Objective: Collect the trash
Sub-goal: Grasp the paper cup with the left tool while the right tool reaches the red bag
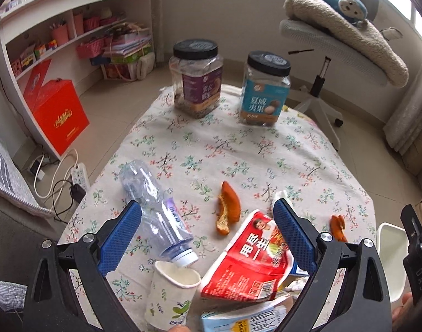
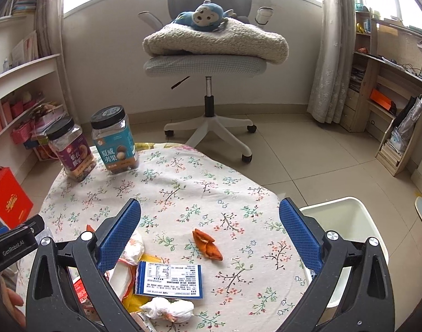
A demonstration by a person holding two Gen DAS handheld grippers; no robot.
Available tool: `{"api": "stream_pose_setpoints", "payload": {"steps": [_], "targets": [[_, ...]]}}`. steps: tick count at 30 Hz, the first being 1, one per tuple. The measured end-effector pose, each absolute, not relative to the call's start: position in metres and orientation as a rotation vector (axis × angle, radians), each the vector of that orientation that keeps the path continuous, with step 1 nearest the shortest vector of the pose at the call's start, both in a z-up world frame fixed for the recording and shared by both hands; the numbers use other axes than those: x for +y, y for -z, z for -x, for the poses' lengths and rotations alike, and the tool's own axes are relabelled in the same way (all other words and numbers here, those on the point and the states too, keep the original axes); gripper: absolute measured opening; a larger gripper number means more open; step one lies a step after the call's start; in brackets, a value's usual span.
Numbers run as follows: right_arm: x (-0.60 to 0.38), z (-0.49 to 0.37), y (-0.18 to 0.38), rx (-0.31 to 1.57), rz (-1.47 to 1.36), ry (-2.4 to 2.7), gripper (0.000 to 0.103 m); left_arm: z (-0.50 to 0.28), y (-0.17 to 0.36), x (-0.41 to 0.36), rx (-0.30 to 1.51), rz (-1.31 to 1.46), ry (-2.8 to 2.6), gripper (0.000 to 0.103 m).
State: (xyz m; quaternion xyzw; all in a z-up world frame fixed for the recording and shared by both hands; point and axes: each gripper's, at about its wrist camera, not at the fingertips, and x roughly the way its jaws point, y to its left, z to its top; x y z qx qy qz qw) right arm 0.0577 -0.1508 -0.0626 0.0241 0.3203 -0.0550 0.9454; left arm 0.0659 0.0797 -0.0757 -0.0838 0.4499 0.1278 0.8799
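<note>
Trash lies on a table with a floral cloth (image 1: 238, 155). In the left wrist view my left gripper (image 1: 208, 232) is open and empty above an empty clear plastic bottle (image 1: 158, 215) lying on its side, a paper cup (image 1: 172, 296), a red wrapper (image 1: 249, 262) and two orange peels (image 1: 227, 207) (image 1: 338, 228). In the right wrist view my right gripper (image 2: 211, 232) is open and empty above an orange peel (image 2: 208, 244), a blue and white packet (image 2: 170, 280) and a crumpled tissue (image 2: 169, 308). A white bin (image 2: 349, 229) stands beside the table on the right.
Two black-lidded snack jars (image 1: 195, 78) (image 1: 264, 88) stand at the table's far edge. A grey office chair (image 2: 208, 61) with a blanket and a blue plush monkey stands beyond. Shelves, a red box (image 1: 56, 113) and a power strip are on the left.
</note>
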Motion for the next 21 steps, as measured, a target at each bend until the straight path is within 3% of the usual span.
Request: {"api": "stream_pose_setpoints", "payload": {"steps": [8,18,19,21], "targets": [[-0.142,-0.077,0.082,0.777,-0.080,0.065,0.096,-0.049,0.125,0.113,1.275,0.253,-0.114,0.093],[-0.133,-0.099,0.120,0.982,-0.183,-0.076,0.096,-0.026,0.169,0.114,1.446,0.234,0.020,0.093],[-0.132,-0.101,0.126,1.012,-0.203,-0.103,0.096,-0.026,0.173,0.112,1.455,0.236,0.038,0.091],[-0.129,-0.104,0.135,1.060,-0.244,-0.152,0.096,-0.026,0.179,0.109,1.463,0.207,0.058,0.068]]}}
